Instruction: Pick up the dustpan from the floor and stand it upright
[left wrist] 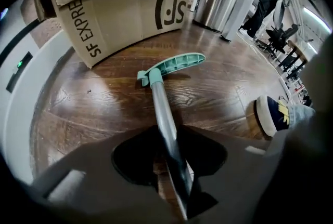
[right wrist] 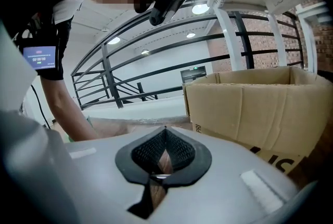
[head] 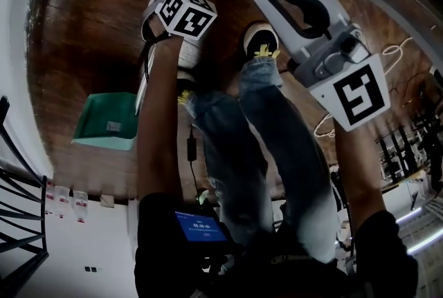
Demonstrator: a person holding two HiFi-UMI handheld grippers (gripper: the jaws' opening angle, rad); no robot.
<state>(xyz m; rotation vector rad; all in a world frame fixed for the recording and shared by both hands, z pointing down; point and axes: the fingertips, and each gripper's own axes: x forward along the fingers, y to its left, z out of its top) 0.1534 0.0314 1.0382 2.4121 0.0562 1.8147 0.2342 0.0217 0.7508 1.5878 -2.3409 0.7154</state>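
Two grippers are in play, though only one has work. The left gripper (left wrist: 169, 137) points steeply down, its jaws clenched round the steel pole (left wrist: 162, 108) of the dustpan (head: 104, 120); I judge the pole is gripped as a lever for tipping it upright. The dustpan lies flat on the wooden floor (left wrist: 88, 103), with its green grip (left wrist: 174, 66) just short of the cardboard box (left wrist: 125, 7) and its pan at the end away from the box. The right gripper (right wrist: 164, 134) faces the box, jaws pressed together on nothing, likely just keeping clear.
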